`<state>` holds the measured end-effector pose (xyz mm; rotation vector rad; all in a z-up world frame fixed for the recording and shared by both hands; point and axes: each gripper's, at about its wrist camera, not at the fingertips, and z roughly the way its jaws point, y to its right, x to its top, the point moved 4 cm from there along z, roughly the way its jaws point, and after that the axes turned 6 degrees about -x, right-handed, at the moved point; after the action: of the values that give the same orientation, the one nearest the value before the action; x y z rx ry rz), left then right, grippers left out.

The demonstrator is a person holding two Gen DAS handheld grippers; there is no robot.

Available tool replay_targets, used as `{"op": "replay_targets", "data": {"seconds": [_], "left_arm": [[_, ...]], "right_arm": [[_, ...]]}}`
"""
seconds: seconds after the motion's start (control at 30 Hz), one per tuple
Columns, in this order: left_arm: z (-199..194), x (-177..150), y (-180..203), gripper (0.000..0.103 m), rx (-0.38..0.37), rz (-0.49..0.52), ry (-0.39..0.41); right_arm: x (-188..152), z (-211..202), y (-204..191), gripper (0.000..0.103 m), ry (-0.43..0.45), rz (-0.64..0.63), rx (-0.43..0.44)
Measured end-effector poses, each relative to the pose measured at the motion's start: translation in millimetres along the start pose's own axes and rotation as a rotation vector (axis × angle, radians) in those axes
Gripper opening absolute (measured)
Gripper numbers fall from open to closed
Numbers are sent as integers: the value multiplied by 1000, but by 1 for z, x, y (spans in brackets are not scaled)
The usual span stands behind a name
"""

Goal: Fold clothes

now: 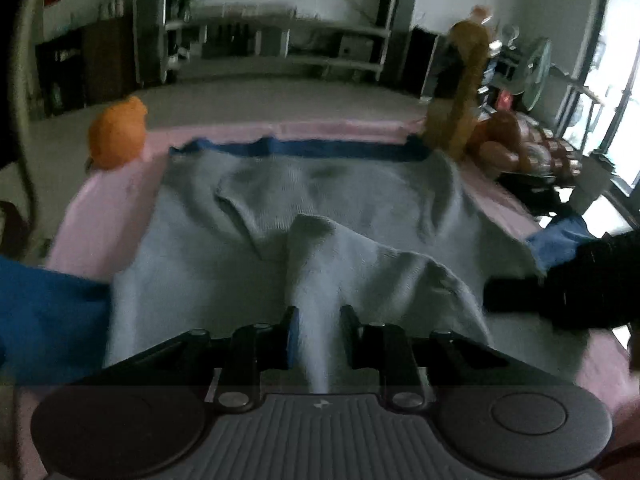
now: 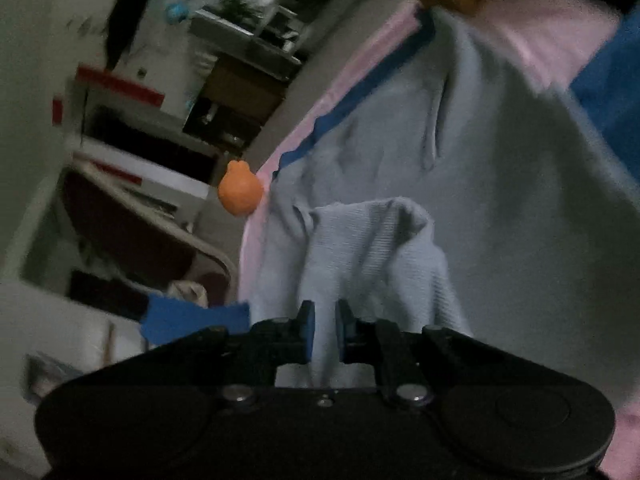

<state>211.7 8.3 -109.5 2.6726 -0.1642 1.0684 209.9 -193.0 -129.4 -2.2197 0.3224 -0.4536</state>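
A pale grey-blue knit sweater lies spread on a pink cover, its dark blue hem along the far edge. My left gripper is shut on a raised fold of the sweater's near part, and the cloth runs up between the pads. In the right wrist view my right gripper is shut on another bunched fold of the same sweater. Blue cuffs show at the left and at the right. The right gripper's black housing shows at the right edge of the left wrist view.
An orange plush toy sits at the far left corner of the pink cover, also the orange toy. A brown plush toy stands at the far right corner. Beyond are shelves, a fan and a bright window.
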Motion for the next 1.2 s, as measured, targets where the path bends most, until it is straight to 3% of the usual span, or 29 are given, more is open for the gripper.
{"op": "replay_targets", "data": {"seconds": [0.07,0.17,0.2,0.23,0.33,0.43,0.57,0.63,0.73,0.9,0.93,0.97,1.07,1.13,1.2], "left_arm": [[30,3,-13,13,12,-52,-50],[58,-6,-40,14,69,-163,-111],[55,-7,-45,16,58,-189,-100],[52,-8,-51,15,49,-216,-91],[29,-11,-56,10,104,-230,-73],[3,-17,-49,10,53,-203,-48],[-16,-41,-22,11,-67,-187,-84],[-22,-58,-9,13,-85,-170,-106],[-26,-81,0,13,-37,-134,-141],[-32,-99,-2,18,61,-106,-149],[-33,-100,-1,18,73,-95,-149],[-34,-101,0,18,86,-84,-148],[-46,-103,4,15,106,-56,-115],[-59,-101,4,17,91,-51,-55],[-59,-99,-1,20,99,-62,-44]], "right_arm": [[8,22,11,13,-29,65,-24],[8,39,29,12,-37,58,-172],[9,40,35,11,-30,51,-241],[10,41,41,0,-23,45,-300],[7,28,46,3,-2,66,-295],[6,20,38,17,42,33,-265],[8,18,27,17,85,7,-180],[4,23,27,17,38,35,-158],[-10,26,20,17,-56,13,-123],[-49,19,16,17,-148,-155,-234],[-56,20,18,12,-142,-209,-303],[-61,21,19,0,-135,-259,-363],[-68,17,12,4,-88,-326,-400],[-74,8,8,14,-40,-327,-364],[-78,5,5,16,-10,-330,-340]]}}
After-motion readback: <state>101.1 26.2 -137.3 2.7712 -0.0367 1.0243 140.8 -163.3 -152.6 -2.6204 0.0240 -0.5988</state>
